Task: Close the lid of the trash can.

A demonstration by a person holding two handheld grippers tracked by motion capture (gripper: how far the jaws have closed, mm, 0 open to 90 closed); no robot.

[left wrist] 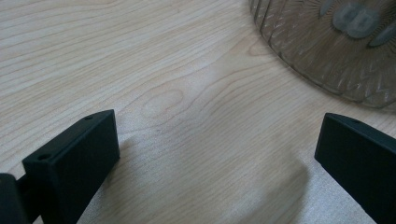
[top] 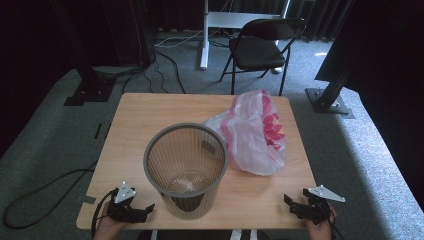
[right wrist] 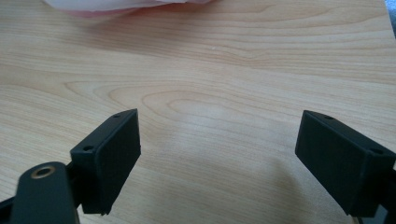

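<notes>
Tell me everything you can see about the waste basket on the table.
The waste basket is a round, grey, see-through bin with fine vertical ribs, seemingly plastic, with a thicker grey rim. It stands upright and looks empty, its patterned bottom showing through. It sits near the table's front edge, roughly in the middle, tapering toward the base. The pink and white plastic bag lies against its right rear side. Neither gripper touches it.

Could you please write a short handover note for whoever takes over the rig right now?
Left gripper: jaws open, holding nothing, low at the table's near-left edge beside the bin.
Right gripper: jaws open, holding nothing, at the near-right edge.
The bin stands upright near the middle front; the pink-and-clear plastic bag lies behind it to the right, touching its rim.
Done: nothing gripped yet.
Left: probably handling the bag and bin.
</notes>
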